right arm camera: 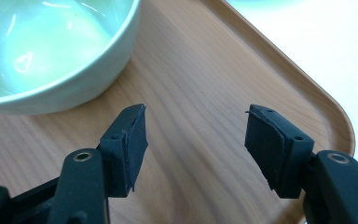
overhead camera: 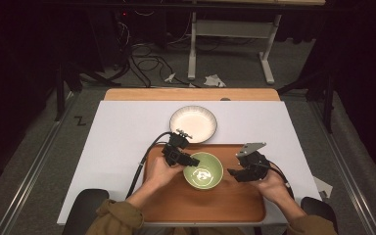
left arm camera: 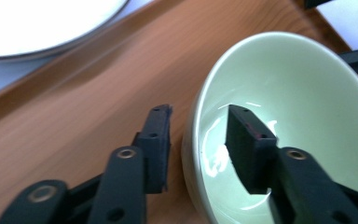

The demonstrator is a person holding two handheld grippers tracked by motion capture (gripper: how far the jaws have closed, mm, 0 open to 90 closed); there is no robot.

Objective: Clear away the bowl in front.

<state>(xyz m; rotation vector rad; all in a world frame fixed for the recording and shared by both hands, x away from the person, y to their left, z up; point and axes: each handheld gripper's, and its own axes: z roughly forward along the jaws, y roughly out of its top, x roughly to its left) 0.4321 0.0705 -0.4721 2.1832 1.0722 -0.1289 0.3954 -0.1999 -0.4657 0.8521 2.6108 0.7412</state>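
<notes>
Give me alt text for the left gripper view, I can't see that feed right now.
The left gripper straddles the near rim of a pale green bowl, one black jaw inside the bowl and one outside, with gaps still showing beside the rim. The bowl sits on a wooden tray; a white plate lies beyond the tray's edge.

high view: overhead, facing forward-down | gripper views: close, low over tray [overhead camera: 225, 200] | shared: green bowl [overhead camera: 203, 171]

left gripper [overhead camera: 192, 161]: jaws apart, one on each side of a rim, not closed on it | right gripper [overhead camera: 231, 172]: jaws spread wide, nothing between them | both forearms come in from the bottom, hands around the gripper bodies
</notes>
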